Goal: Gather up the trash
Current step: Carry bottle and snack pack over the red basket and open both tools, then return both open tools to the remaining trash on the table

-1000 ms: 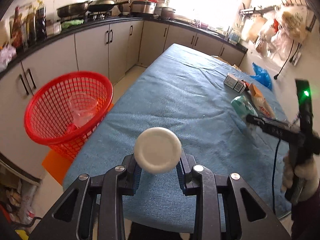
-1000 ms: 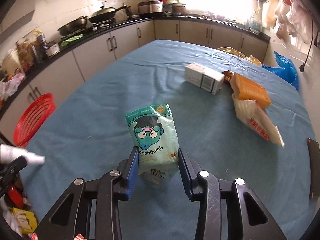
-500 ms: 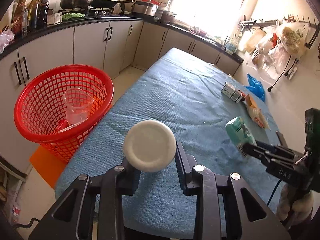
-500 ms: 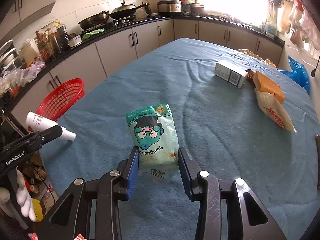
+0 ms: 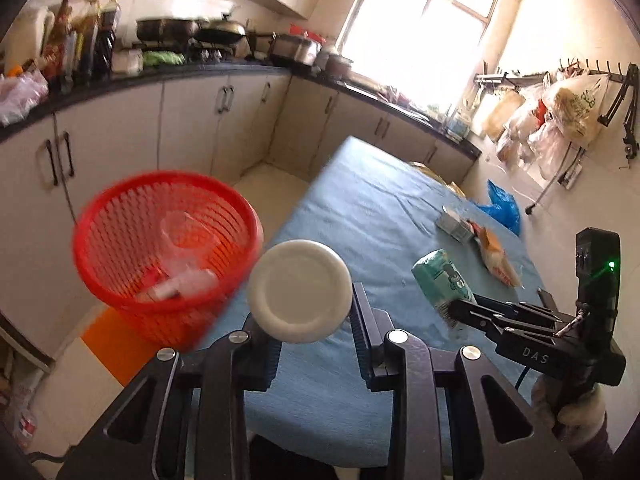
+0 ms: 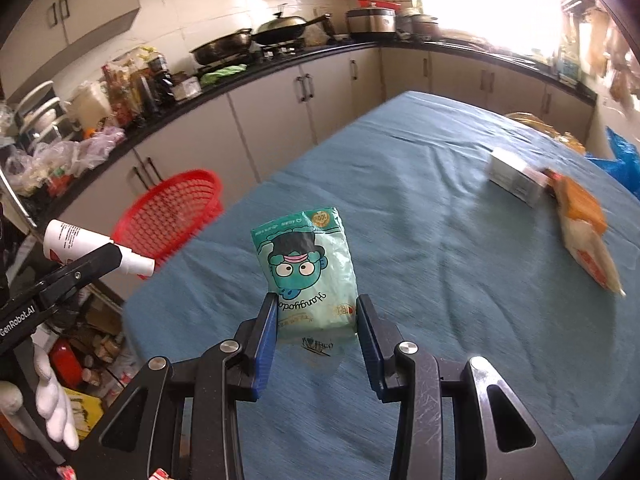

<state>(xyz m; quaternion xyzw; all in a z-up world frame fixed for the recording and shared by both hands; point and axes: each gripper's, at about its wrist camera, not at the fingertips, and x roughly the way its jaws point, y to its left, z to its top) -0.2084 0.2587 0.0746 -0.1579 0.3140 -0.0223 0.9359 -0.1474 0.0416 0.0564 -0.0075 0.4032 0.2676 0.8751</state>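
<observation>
1. A white bottle (image 5: pixel 299 291) is clamped in the left tool (image 5: pixel 312 336), base forward, near the red basket (image 5: pixel 168 240).
2. A green packet (image 6: pixel 308 272) is gripped upright in the right tool (image 6: pixel 316 332) above the desk (image 6: pixel 440 240), presumably for the basket too.

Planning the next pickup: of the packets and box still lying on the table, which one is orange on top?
The snack bag beside the white box at the table's far right: its upper half is orange, whereas the box is white and grey.
</observation>
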